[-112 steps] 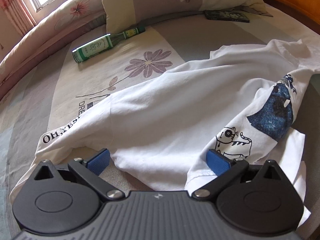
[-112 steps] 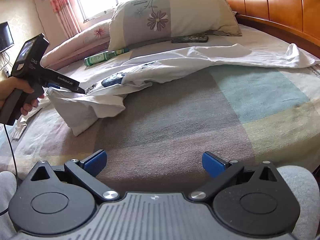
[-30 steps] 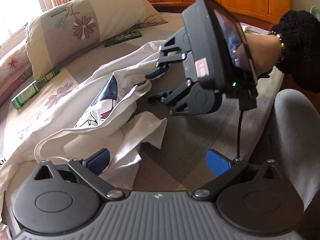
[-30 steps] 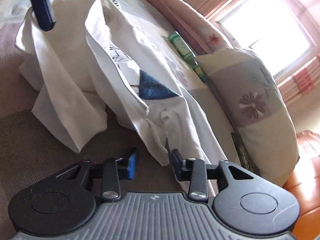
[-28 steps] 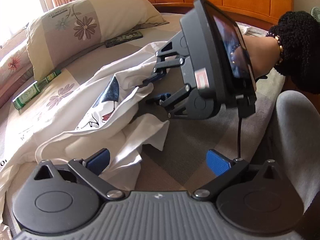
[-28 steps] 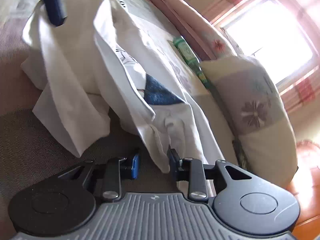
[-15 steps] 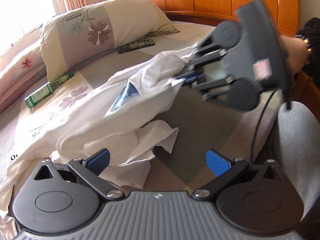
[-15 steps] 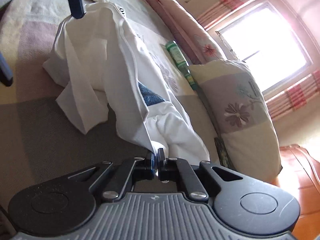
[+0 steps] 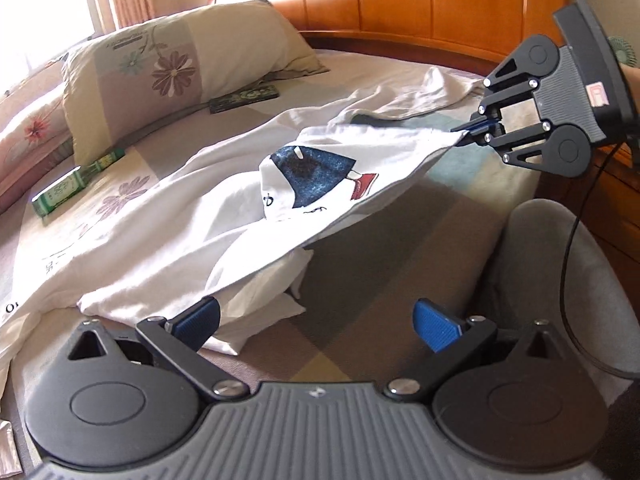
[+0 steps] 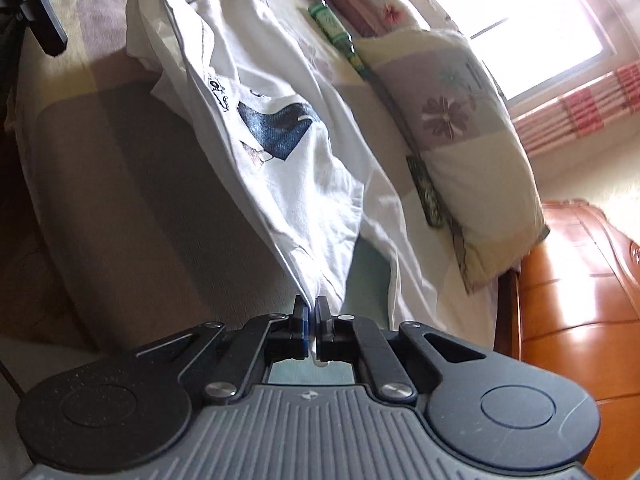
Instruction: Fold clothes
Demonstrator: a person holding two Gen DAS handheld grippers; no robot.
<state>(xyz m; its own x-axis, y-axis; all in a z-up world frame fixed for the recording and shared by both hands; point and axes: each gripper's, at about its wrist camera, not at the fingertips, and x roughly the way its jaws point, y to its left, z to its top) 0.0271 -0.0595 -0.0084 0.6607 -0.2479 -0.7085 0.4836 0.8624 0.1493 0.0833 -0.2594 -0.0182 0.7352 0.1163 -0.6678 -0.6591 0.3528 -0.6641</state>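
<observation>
The white T-shirt [image 9: 168, 216] with a blue printed figure lies rumpled across the bed [image 9: 400, 240]; the right gripper [image 10: 311, 312] pinches one corner, pulling that edge taut above the cover; the left gripper [image 9: 316, 320] gapes wide, empty, beside the bunched hem.

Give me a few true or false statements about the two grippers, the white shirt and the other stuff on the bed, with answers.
1. The right gripper is shut on the white T-shirt. True.
2. The left gripper grips the shirt too. False: it is open, holding nothing.
3. A green bottle lies near the pillow. True.
4. The shirt is neatly folded. False: it is rumpled, one edge pulled taut.
</observation>
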